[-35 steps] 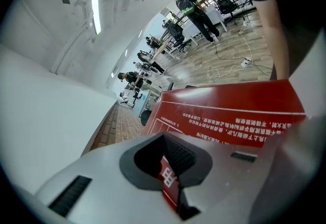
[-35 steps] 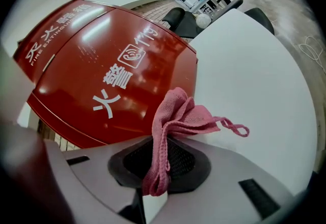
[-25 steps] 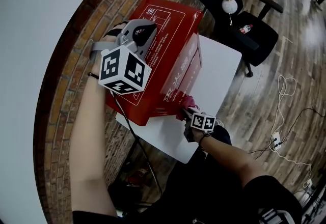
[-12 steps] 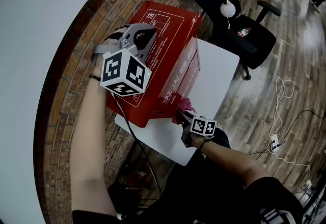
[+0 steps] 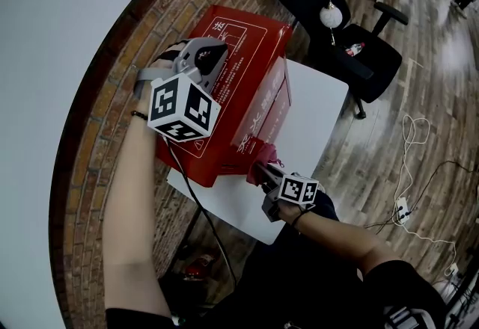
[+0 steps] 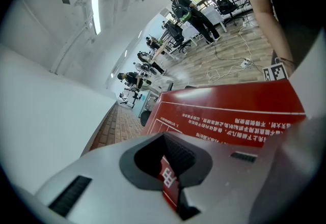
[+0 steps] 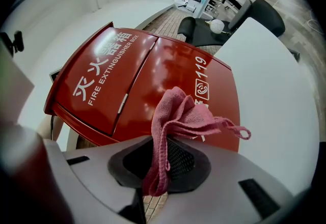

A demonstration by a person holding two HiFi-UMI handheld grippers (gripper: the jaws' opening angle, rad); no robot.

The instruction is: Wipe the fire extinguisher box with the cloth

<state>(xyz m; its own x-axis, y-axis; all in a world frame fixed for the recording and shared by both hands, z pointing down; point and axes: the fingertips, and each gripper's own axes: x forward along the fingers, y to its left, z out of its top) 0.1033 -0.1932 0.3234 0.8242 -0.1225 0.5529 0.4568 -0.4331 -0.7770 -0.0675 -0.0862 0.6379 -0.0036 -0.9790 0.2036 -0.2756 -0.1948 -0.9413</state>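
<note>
box (image 5: 247, 73): red, mid-frame, on white table (image 5: 318, 107)
left gripper (image 6: 170, 182): jaws pinching box edge
right gripper (image 7: 155, 167): jaws clamped on pink cloth (image 7: 178, 108), by box front

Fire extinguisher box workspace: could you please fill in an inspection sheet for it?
Surface: small white table.
Job's things: red fire extinguisher box on the table; pink cloth at its front face.
Clutter: nothing seen.
Grippers: left tongs closed on the box's edge; right tongs closed on the cloth.
Cables: black cable hangs from the left tongs; white cables and power strip on the floor.
Surroundings: brick strip, white wall, black office chair, wood floor.
</note>
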